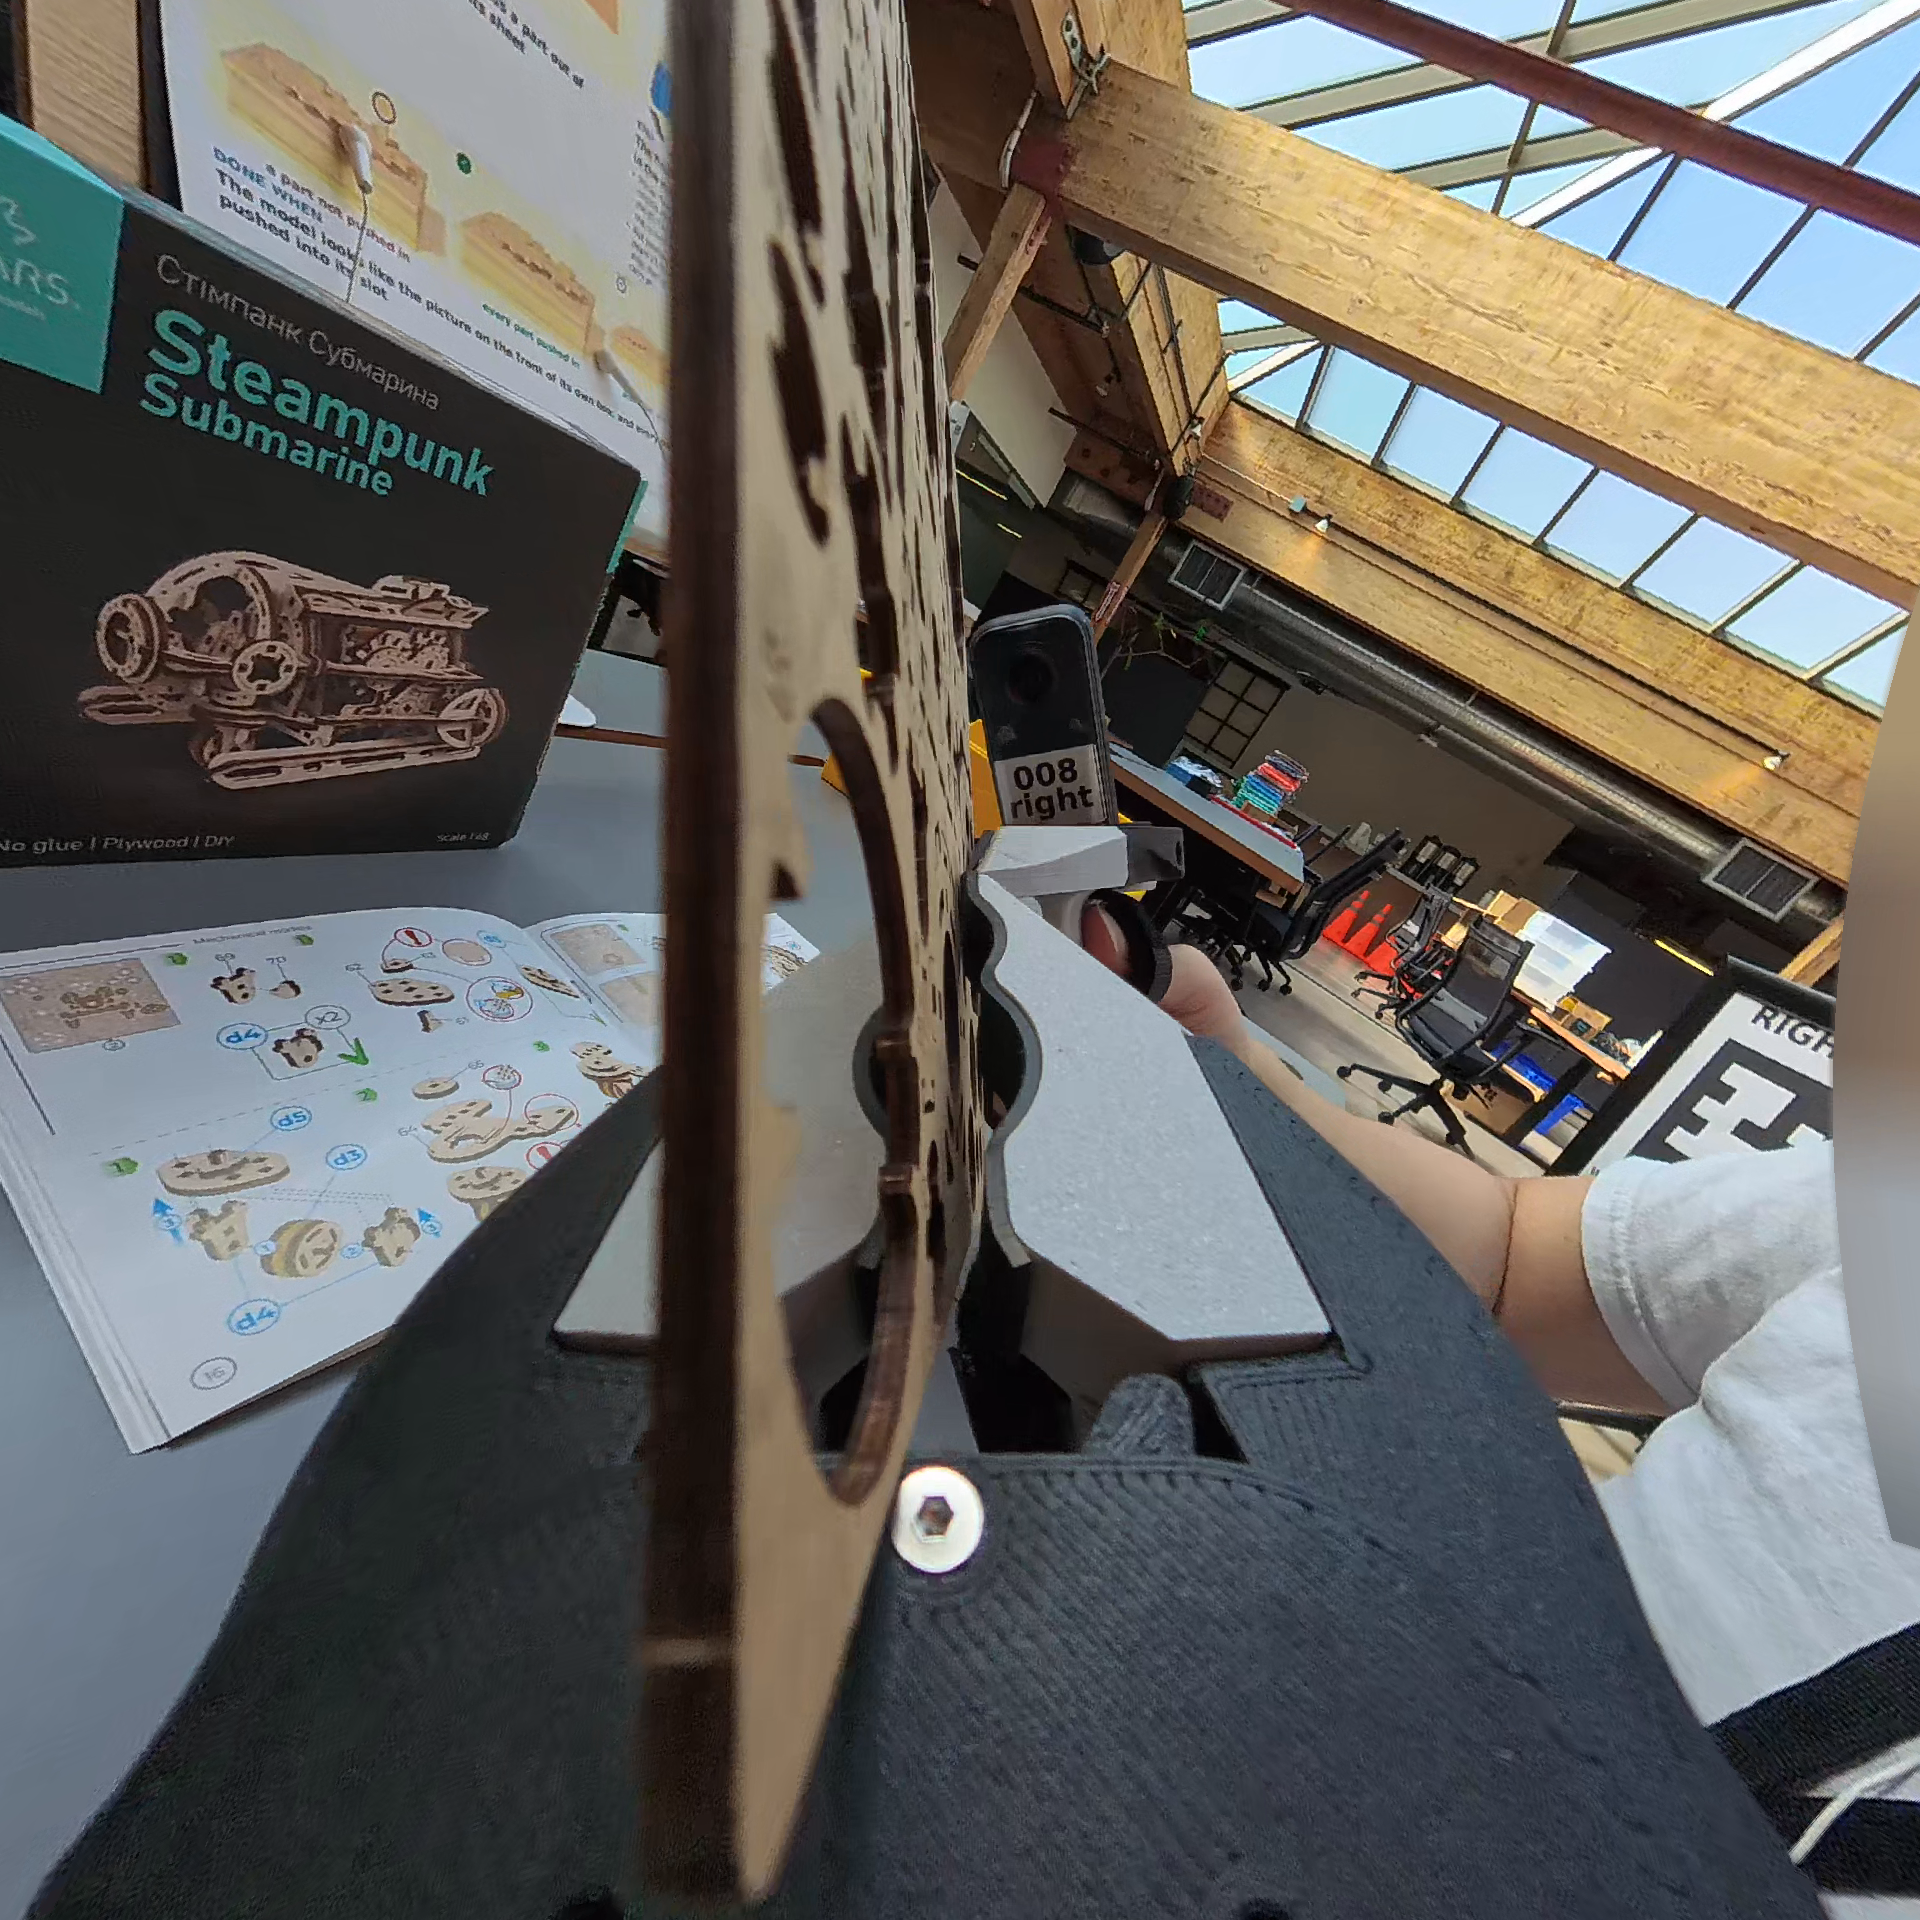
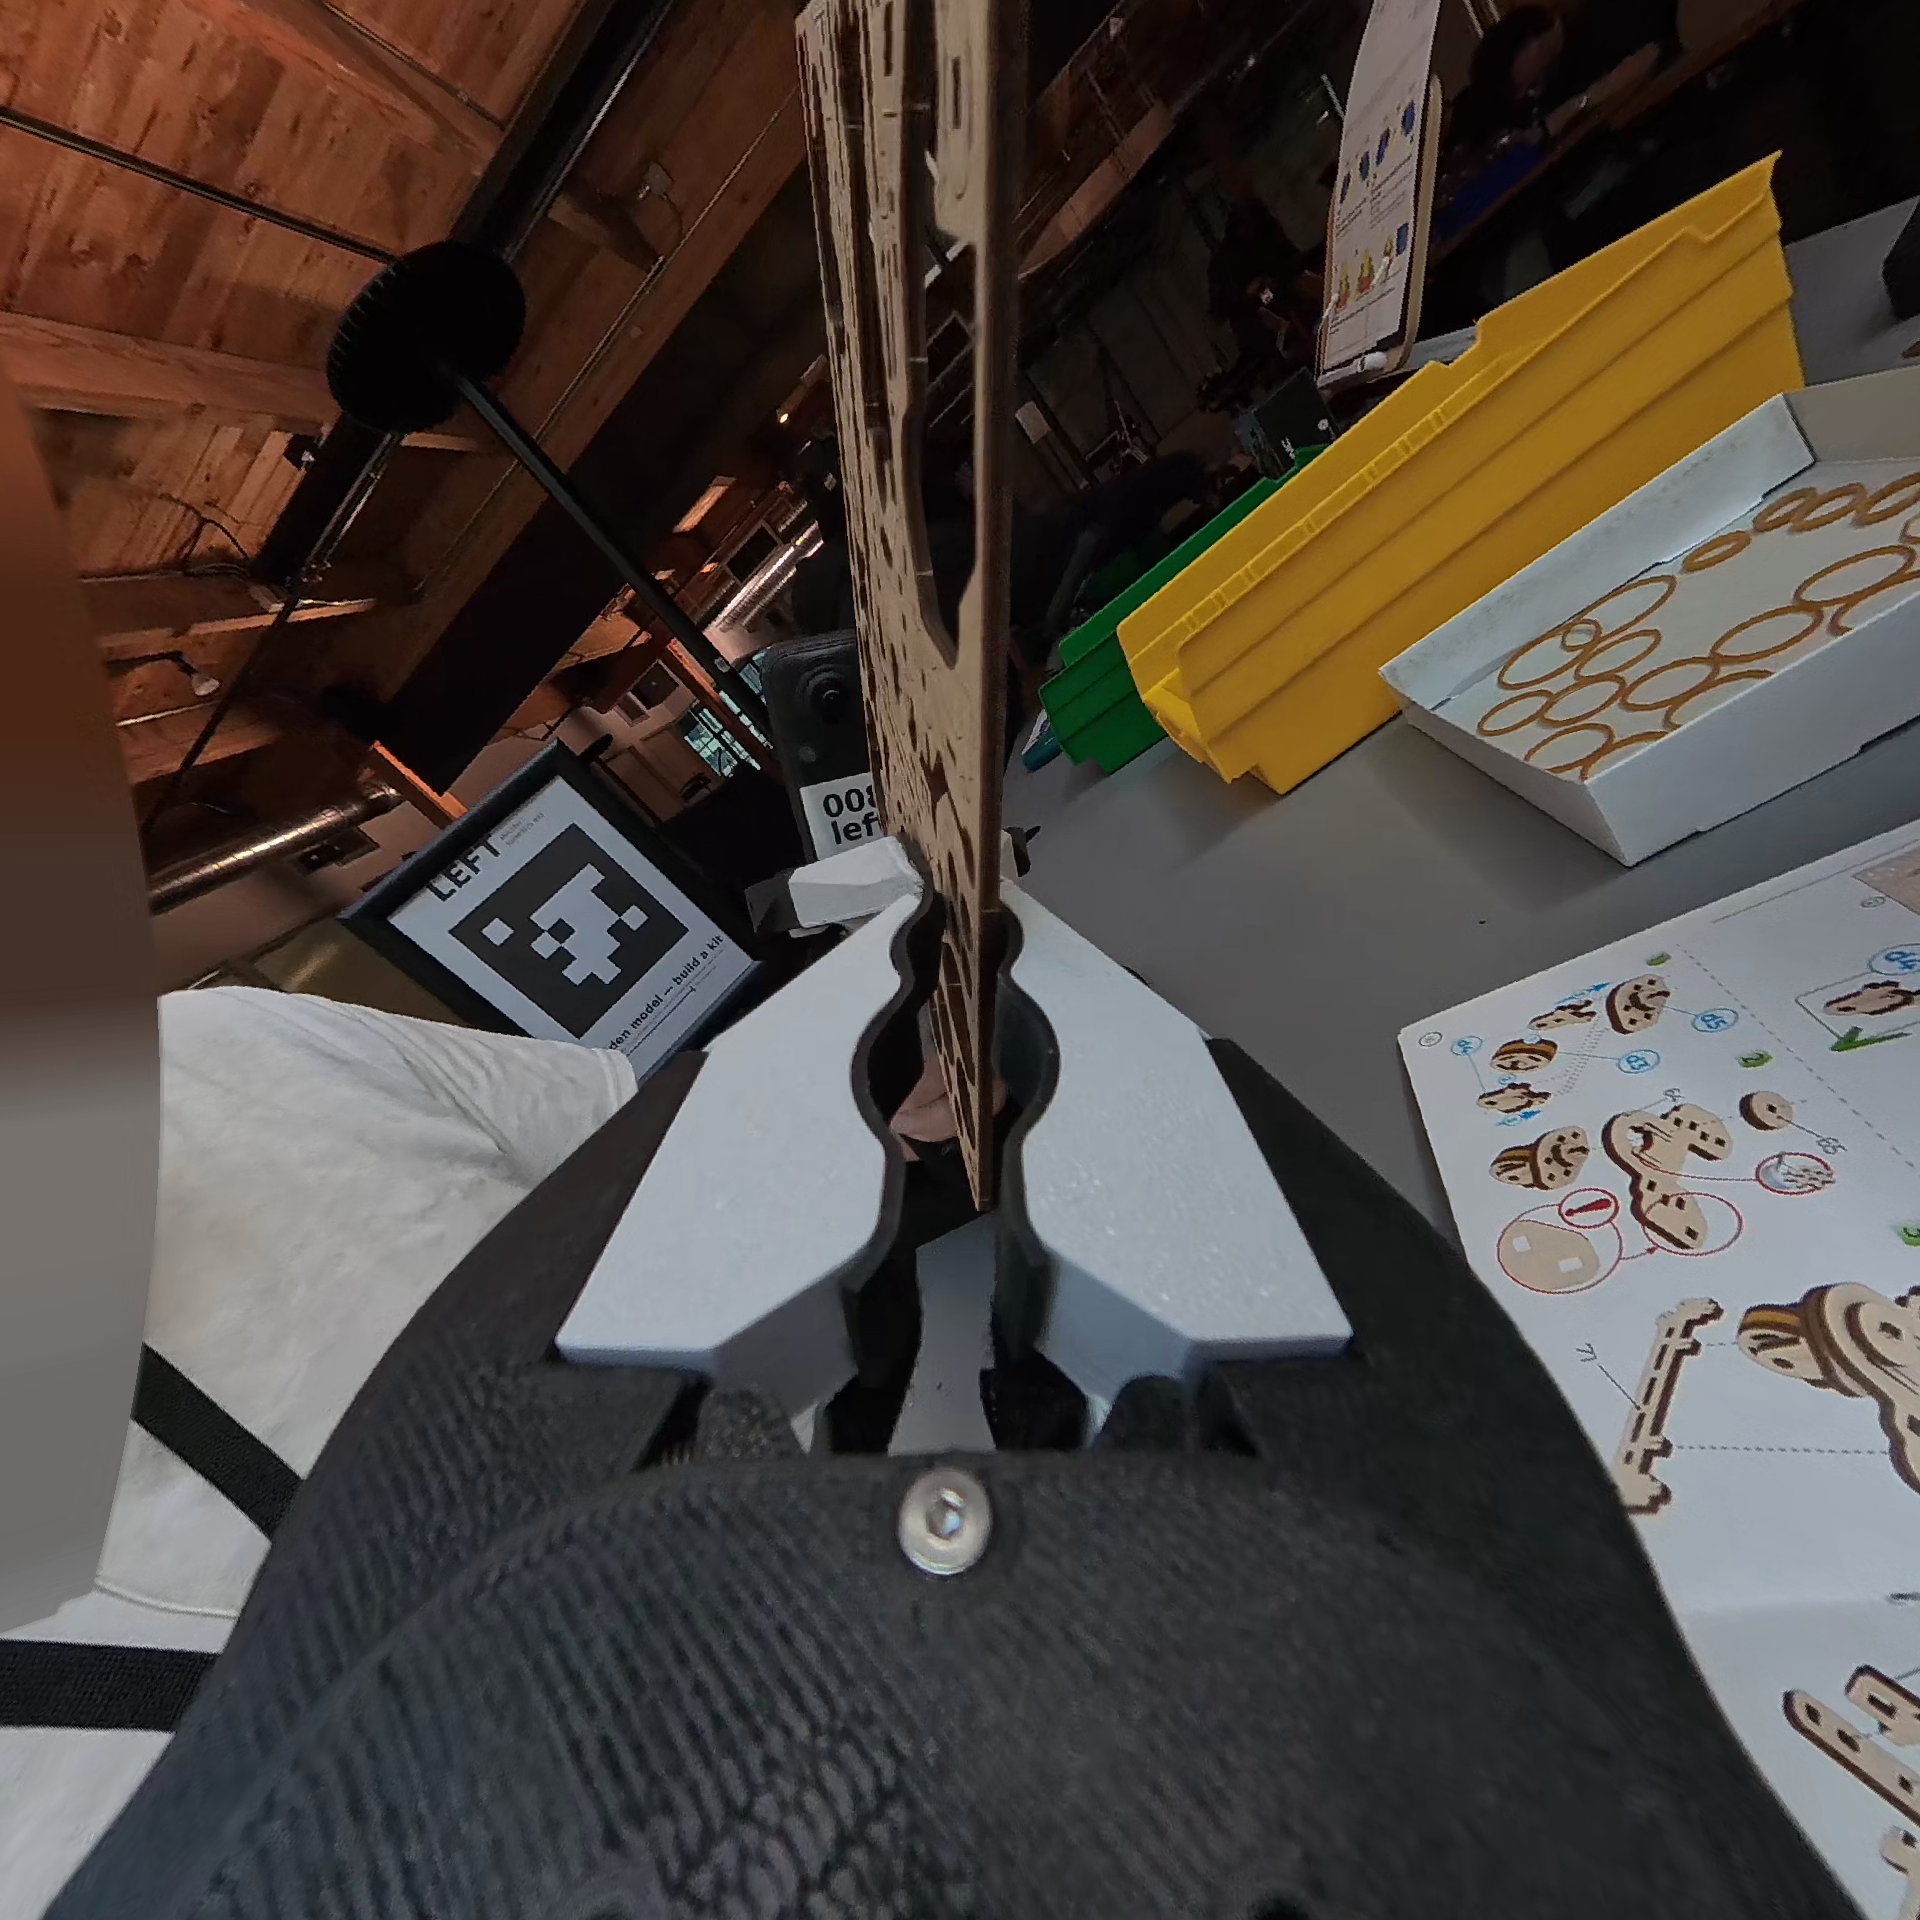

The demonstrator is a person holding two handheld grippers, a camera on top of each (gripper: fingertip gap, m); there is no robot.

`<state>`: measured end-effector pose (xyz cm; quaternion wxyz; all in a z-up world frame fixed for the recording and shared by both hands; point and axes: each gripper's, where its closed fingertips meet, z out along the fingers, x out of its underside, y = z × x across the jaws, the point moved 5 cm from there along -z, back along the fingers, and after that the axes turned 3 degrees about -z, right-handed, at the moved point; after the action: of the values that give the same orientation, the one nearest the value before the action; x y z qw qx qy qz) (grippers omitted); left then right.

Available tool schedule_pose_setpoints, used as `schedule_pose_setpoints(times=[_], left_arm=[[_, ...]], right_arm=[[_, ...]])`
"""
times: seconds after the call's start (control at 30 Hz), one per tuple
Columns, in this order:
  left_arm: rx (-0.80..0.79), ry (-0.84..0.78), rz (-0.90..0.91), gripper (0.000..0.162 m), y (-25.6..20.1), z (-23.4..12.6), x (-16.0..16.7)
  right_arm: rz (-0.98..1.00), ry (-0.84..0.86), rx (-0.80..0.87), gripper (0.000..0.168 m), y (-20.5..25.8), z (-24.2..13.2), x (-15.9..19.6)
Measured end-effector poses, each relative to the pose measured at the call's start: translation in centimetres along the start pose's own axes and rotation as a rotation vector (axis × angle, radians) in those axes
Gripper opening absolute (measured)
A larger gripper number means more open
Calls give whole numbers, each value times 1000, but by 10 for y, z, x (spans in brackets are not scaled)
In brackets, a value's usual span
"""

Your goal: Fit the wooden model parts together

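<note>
Plywood parts sheet [image 1: 790, 935], laser-cut and edge-on, held upright off the grey table [image 1: 582, 831], clamped by both: left gripper [image 1: 925, 997] from one side, right gripper [image 2: 956, 935] from the opposite. Open instruction booklet [image 1: 260, 1122] below; kit box [image 1: 260, 582] behind; white tray [image 2: 1621, 769] of wooden rings and yellow bin [image 2: 1455, 582] nearby. Likely still at part-freeing stage; next, probably steadying with one, pressing a piece out with the other.

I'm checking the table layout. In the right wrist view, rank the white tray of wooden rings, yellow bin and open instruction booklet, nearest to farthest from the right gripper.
From the right gripper:
1. Instruction booklet, lower right.
2. White tray of wooden rings, right, beyond it.
3. Yellow bin, behind the tray.
</note>
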<state>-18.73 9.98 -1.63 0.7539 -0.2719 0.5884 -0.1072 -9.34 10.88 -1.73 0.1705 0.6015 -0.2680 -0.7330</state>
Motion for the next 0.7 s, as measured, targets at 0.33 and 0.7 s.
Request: schedule_pose_setpoints(times=[0.33, 0.7], left_arm=[[-26, -19, 3, 0, -4, -5, 1], [-22, -11, 60, 0, -5, -1, 2]], right_arm=[[26, 49, -15, 6, 1, 4, 1], [-8, 17, 4, 6, 3, 0, 0]])
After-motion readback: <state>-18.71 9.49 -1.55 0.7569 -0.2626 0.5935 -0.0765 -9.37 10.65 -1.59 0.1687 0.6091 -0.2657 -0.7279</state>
